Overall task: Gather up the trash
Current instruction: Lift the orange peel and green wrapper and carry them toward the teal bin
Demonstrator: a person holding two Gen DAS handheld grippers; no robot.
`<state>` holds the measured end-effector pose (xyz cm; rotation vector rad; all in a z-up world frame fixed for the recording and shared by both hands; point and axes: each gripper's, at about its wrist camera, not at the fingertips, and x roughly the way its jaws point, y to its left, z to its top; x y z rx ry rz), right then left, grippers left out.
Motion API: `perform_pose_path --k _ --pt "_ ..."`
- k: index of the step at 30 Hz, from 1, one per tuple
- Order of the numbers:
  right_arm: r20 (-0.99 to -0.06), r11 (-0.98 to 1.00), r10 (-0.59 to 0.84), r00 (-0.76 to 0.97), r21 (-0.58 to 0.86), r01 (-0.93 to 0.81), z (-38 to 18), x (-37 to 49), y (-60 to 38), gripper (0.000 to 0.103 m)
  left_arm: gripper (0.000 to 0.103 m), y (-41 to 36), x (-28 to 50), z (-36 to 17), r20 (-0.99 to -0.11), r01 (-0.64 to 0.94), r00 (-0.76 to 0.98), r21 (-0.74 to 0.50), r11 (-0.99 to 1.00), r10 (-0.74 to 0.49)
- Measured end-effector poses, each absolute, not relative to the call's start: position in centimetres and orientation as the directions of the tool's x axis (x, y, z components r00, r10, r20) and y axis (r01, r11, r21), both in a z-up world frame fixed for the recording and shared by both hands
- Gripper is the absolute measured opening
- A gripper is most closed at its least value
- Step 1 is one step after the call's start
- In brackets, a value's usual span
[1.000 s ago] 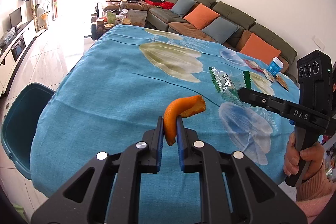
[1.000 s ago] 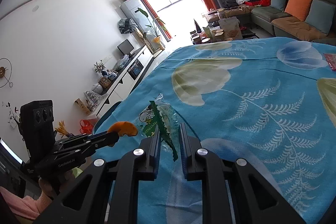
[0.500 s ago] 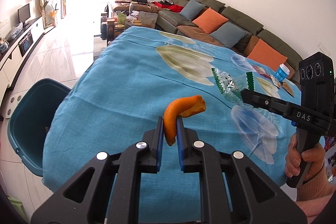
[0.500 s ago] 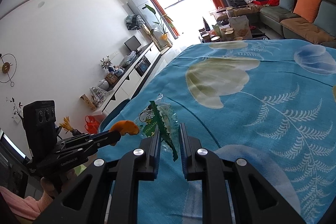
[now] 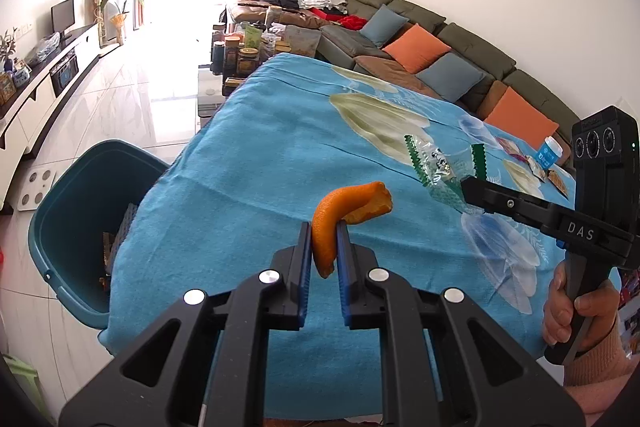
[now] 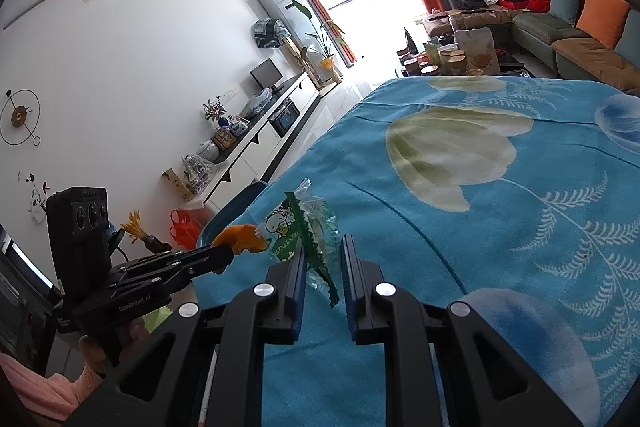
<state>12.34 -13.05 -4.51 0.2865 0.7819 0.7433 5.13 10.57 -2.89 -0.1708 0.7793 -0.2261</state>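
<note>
We are mid-carry in the trash collection, both loads held above the blue-clothed table (image 5: 248, 155) and neither yet dropped. At the left edge of the left wrist view stands the teal bin (image 5: 60, 227), on the floor just beside the table's corner and already holding some scraps. At lower centre the left gripper (image 5: 323, 247) is clamped narrowly on an orange peel (image 5: 340, 207), whose long axis rises from the jaws and then bends toward the right of the frame, its torn end pointing right. At the right, the right gripper (image 5: 466, 189) pinches a clear snack wrapper (image 5: 440, 167) with green serrated edges, which stands up from the jaws and leans toward upper left. Further wrappers and a cup (image 5: 548, 155) lie on the table at far right. We judge the next move calls for swinging both loads left over the bin, then opening.
</note>
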Motion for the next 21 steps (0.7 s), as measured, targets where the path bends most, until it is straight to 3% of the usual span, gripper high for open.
perform_pose_path --k 21 --pt "-0.538 0.677 0.730 0.422 0.480 -0.558 -3.7 13.0 -8.8 0.015 0.012 13.7 4.2 -2.6 -0.663 0.068 0.715 -0.249 0.966 -0.221"
